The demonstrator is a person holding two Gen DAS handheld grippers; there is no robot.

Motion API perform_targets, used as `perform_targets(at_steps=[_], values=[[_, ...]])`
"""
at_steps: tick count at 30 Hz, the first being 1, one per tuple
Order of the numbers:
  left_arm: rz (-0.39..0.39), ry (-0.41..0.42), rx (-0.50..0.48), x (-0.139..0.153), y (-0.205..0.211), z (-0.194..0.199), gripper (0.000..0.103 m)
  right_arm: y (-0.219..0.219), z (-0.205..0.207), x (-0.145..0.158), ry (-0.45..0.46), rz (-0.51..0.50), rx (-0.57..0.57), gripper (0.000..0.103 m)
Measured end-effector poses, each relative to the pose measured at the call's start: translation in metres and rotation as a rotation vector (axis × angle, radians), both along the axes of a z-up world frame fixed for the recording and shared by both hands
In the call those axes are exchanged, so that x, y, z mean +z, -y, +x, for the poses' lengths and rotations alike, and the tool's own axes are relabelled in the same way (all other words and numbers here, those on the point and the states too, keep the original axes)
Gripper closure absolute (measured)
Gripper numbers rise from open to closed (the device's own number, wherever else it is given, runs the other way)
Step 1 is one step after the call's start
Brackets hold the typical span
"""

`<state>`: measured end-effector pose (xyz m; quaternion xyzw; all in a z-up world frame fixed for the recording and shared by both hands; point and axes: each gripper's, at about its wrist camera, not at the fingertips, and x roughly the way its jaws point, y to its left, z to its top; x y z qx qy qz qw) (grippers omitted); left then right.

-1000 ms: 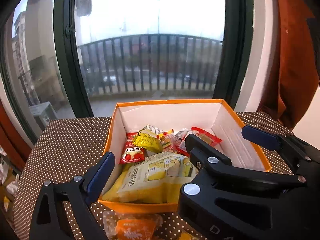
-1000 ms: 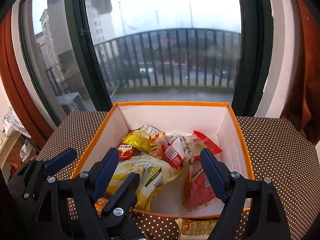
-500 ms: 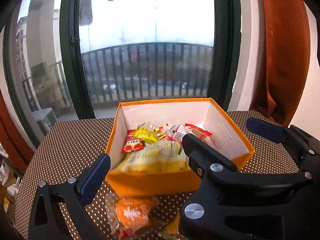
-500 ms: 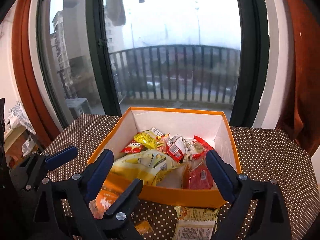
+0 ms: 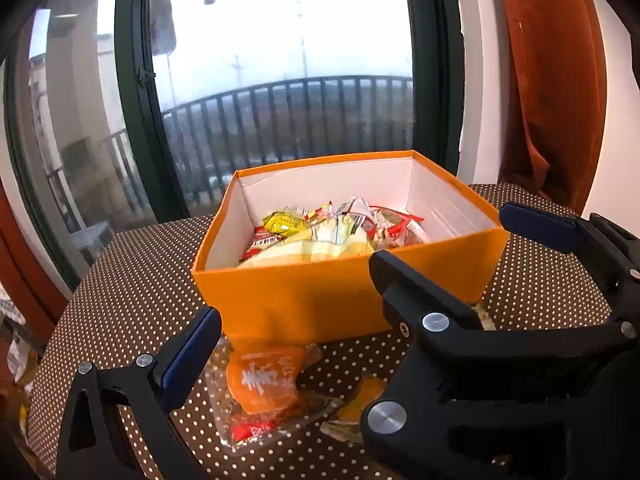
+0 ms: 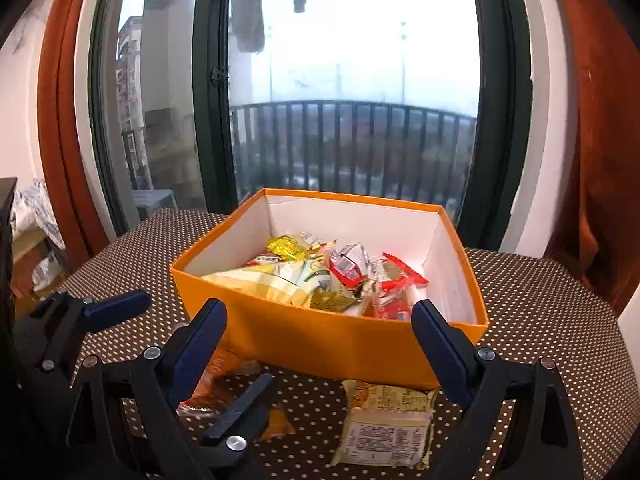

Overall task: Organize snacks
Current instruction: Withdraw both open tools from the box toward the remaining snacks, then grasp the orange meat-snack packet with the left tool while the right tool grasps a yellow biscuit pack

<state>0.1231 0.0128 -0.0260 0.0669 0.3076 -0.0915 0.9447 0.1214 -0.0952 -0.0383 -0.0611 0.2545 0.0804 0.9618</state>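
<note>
Glossy crinkly snack packets [image 6: 320, 276] fill square orange cardboard box [image 6: 340, 340] w/ white interior.

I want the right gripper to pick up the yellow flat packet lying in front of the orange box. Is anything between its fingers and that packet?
Nothing visible blocks it. The yellow flat snack packet lies on the dotted brown tablecloth, just below the open, empty right gripper. The orange cardboard box sits directly behind it.
</note>
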Motion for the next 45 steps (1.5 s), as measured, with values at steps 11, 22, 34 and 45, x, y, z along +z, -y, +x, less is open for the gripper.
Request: perform_targets(at_steps=[11,22,34,45], values=[[0.008,-0.038,0.002,-0.036,0.012,-0.019,0.003,0.017,-0.011,-0.037,-0.158,0.027,-0.038,0.008],[-0.031,-0.172,0.043,-0.071,0.023,-0.021,0.006,0.037,-0.014,-0.068,-0.236,0.023,-0.104,0.008],[-0.034,-0.226,0.013,-0.090,0.042,-0.017,0.008,0.059,0.001,-0.093,-0.310,0.040,-0.175,0.008],[0.010,-0.261,0.007,-0.093,0.055,0.011,0.009,0.076,0.027,-0.103,-0.354,0.121,-0.222,0.008]])
